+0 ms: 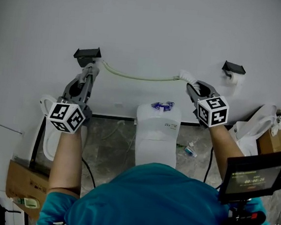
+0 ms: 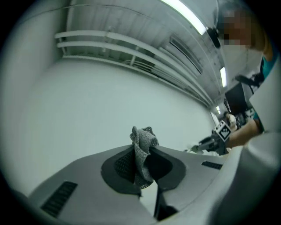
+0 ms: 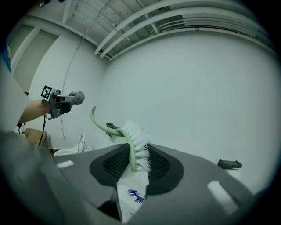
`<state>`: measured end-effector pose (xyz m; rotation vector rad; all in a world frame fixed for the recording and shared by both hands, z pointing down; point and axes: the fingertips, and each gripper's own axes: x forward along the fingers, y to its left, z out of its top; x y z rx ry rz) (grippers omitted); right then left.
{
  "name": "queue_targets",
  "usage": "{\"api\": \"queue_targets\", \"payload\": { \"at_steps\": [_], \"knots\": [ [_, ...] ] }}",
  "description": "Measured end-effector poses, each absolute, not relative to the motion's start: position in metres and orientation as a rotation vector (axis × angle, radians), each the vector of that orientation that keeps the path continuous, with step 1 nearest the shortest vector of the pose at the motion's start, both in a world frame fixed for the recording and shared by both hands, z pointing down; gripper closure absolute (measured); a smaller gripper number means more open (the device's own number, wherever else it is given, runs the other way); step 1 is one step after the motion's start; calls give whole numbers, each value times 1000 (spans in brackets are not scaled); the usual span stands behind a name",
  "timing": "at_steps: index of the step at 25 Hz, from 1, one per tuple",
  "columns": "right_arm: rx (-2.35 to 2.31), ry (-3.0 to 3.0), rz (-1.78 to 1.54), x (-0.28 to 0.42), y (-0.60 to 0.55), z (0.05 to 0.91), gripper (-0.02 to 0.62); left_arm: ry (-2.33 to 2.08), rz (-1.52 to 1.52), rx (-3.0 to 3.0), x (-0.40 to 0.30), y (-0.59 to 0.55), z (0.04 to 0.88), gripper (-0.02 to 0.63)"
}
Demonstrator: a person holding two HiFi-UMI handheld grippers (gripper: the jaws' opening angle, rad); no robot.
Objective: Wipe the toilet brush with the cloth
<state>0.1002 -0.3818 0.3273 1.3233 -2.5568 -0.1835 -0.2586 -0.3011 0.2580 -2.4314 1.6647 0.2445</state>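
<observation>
The right gripper (image 3: 137,163) pinches the brush (image 3: 130,137) at its bristle head, held up in front of the wall. The thin curved handle arcs toward the left gripper (image 2: 143,170), which is clamped on a bunched cloth (image 2: 143,143). The brush looks light and springy (the handle would likely flex), so the soft cloth should wrap the handle gently.

Below us we see a grey marbled stone floor (image 1: 108,141). On it stand a white ceramic toilet (image 1: 157,136) and, at the left, a brown cardboard box (image 1: 23,180). A thin black cable (image 1: 88,169) and a small teal scrap (image 1: 190,151) lie beside the toilet.
</observation>
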Motion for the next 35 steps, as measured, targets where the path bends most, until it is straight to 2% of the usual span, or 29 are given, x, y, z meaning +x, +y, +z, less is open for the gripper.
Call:
{"api": "queue_targets", "payload": {
  "at_steps": [6,13,20,35],
  "knots": [
    [1293,-2538,-121,52,-392,339,486,1512,-299,-2353,-125,-340,292,568],
    [1255,-2525,-82,23,-396,352,486,1354,-674,-2036,-53,-362,312,568],
    [1218,-2602,-83,12,-385,342,488,1270,-895,-1792,-41,-372,329,568],
    [1157,-2757,-17,13,-375,331,495,1257,-998,-1680,-62,-371,334,568]
  ]
}}
